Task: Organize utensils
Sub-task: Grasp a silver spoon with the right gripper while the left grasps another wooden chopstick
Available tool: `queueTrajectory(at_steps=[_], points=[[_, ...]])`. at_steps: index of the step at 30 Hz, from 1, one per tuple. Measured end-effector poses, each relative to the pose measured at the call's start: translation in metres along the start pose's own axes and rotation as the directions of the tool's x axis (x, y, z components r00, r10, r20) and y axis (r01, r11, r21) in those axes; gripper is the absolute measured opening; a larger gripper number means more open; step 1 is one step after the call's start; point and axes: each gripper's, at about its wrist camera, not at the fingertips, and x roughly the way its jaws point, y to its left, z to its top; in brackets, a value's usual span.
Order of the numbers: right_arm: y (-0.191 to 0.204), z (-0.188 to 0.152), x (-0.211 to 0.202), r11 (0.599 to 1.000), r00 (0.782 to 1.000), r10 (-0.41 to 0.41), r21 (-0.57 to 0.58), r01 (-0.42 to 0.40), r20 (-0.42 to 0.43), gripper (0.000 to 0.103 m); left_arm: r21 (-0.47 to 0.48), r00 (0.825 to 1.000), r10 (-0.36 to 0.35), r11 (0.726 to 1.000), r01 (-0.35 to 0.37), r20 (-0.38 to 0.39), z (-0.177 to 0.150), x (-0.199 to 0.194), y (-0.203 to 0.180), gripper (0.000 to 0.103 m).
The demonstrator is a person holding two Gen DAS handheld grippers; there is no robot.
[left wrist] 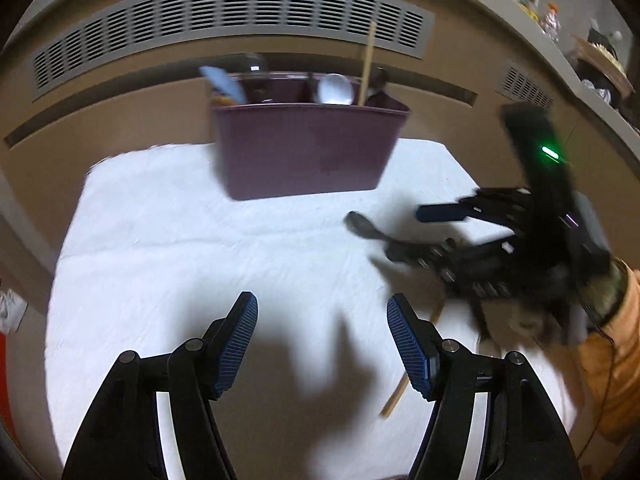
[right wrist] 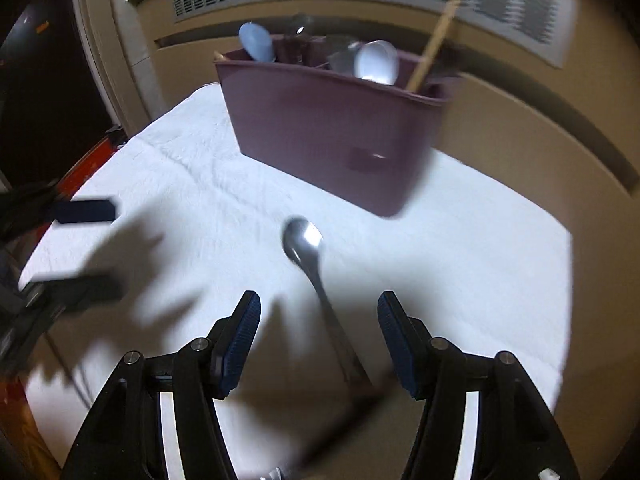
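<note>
Caddy (right wrist: 332, 128) ahead: pale spoons, wooden stick inside | right gripper (right wrist: 318, 336) open astride steel spoon (right wrist: 304, 240) | left gripper (left wrist: 322, 340) open, empty

A: What's in front of me?

B: A maroon caddy (right wrist: 328, 128) standing upright at the far side of the white cloth, split into compartments. A pale blue spoon (right wrist: 256, 42) stands in its left end, a white spoon (right wrist: 376, 62) sits further right, and a wooden stick (right wrist: 436, 36) leans out to the right.

A: And loose on the cloth?

B: A steel spoon (right wrist: 306, 240) lying flat, bowl up and pointing toward the caddy, well apart from it. A second wooden stick (left wrist: 396, 394) lies near the cloth's front edge; blur hides its far end.
</note>
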Motion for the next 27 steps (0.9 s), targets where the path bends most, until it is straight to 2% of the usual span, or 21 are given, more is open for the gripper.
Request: queueTrajectory(at_steps=[3, 5, 7, 11, 13, 16, 21, 24, 27], points=[[0.003, 0.016, 0.020, 0.999, 0.999, 0.042, 0.021, -0.042, -0.011, 0.058, -0.037, 1.000, 0.013, 0.999, -0.012, 0.024, -0.007, -0.012, 0.018, 0.069], [0.005, 0.023, 0.031, 0.999, 0.999, 0.034, 0.025, -0.034, -0.022, 0.055, -0.075, 0.999, 0.010, 0.997, -0.007, 0.036, -0.012, -0.018, 0.032, 0.070], [0.007, 0.026, 0.039, 0.999, 0.999, 0.029, 0.021, -0.028, -0.038, 0.046, -0.101, 0.999, 0.002, 0.995, 0.002, 0.041, -0.016, -0.020, 0.041, 0.070], [0.018, 0.025, 0.046, 0.999, 0.999, -0.009, -0.031, 0.008, -0.040, 0.043, -0.128, 0.999, -0.022, 0.991, 0.028, 0.044, -0.023, -0.019, 0.048, 0.070], [0.018, 0.026, 0.044, 0.999, 0.999, -0.012, -0.030, 0.010, -0.047, 0.027, -0.128, 0.999, -0.032, 0.991, 0.037, 0.040, -0.023, -0.015, 0.046, 0.070], [0.015, 0.027, 0.033, 1.000, 0.999, -0.015, -0.018, 0.014, -0.037, 0.026, -0.111, 0.999, -0.036, 0.993, 0.039, 0.030, -0.022, -0.013, 0.039, 0.070], [0.006, 0.041, -0.032, 1.000, 0.994, -0.004, 0.024, 0.001, 0.109, 0.026, -0.074, 0.998, -0.051, 0.996, 0.053, 0.026, -0.016, -0.014, 0.022, 0.070], [-0.002, 0.053, -0.089, 0.999, 0.974, -0.019, 0.051, 0.007, 0.228, 0.026, -0.034, 0.997, -0.079, 0.996, 0.080, 0.025, -0.011, -0.015, 0.005, 0.070], [-0.010, 0.057, -0.130, 0.997, 0.954, -0.043, 0.079, 0.020, 0.296, 0.026, 0.051, 0.993, -0.115, 0.992, 0.115, 0.011, -0.005, -0.010, -0.022, 0.070]])
